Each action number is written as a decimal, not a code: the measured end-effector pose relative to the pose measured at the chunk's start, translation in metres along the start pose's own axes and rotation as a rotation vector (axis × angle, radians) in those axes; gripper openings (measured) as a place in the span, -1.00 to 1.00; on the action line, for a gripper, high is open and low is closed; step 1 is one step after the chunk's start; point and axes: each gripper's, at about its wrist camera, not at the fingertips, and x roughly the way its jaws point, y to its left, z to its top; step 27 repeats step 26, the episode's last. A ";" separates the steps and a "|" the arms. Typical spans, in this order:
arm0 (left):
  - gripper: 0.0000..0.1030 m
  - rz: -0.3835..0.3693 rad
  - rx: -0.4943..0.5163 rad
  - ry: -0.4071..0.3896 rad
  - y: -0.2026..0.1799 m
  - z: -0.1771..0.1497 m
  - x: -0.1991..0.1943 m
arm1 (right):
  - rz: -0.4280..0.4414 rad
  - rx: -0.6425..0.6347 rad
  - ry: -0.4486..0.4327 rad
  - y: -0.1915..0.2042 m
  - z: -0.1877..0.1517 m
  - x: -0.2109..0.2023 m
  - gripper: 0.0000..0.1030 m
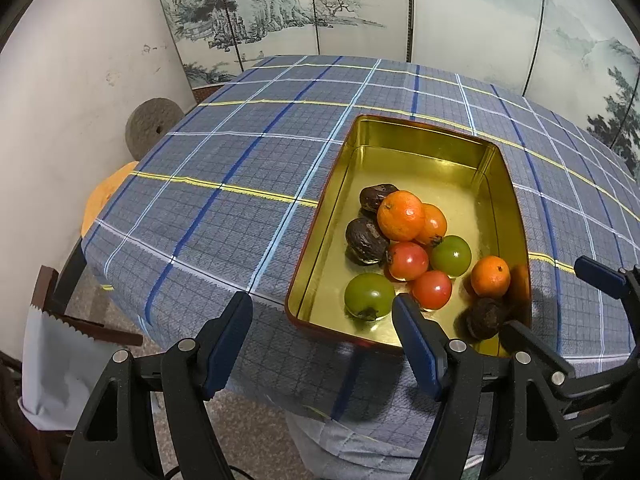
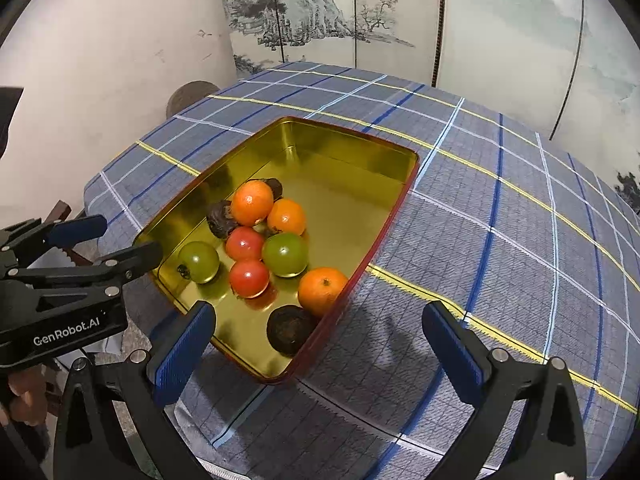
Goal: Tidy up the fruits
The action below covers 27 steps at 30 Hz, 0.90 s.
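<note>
Fruits sat in gold rectangular metal tin (image 1: 496, 168) on blue plaid tablecloth (image 1: 240, 168)
Left gripper (image 1: 322, 314) and right gripper (image 2: 318, 330) both spread wide, empty, near tin's front edge; orange tangerines (image 1: 400, 216), red and green tomatoes (image 2: 248, 278), dark fruits inside

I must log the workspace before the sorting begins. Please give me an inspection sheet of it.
Surface: table under a blue checked cloth.
Job's things: gold tin holding three oranges, two red tomatoes, two green tomatoes and three dark brown fruits.
Clutter: nothing seen on the cloth.
Grippers: left gripper and right gripper both open, holding nothing.
Cables: nothing seen clearly.
Surroundings: painted folding screen, white wall, round stone disc.
</note>
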 end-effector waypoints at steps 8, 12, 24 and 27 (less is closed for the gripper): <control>0.41 -0.009 -0.004 0.006 -0.001 -0.001 0.001 | -0.002 -0.001 0.006 0.001 -0.002 0.002 0.99; 0.41 -0.008 -0.005 0.009 -0.002 -0.001 0.001 | -0.001 -0.003 0.012 0.002 -0.002 0.003 0.99; 0.41 -0.018 -0.007 -0.001 -0.002 -0.003 -0.001 | 0.002 0.002 0.021 0.004 -0.004 0.007 1.00; 0.41 -0.029 -0.004 0.001 -0.003 -0.003 -0.001 | 0.002 0.004 0.022 0.004 -0.004 0.007 0.99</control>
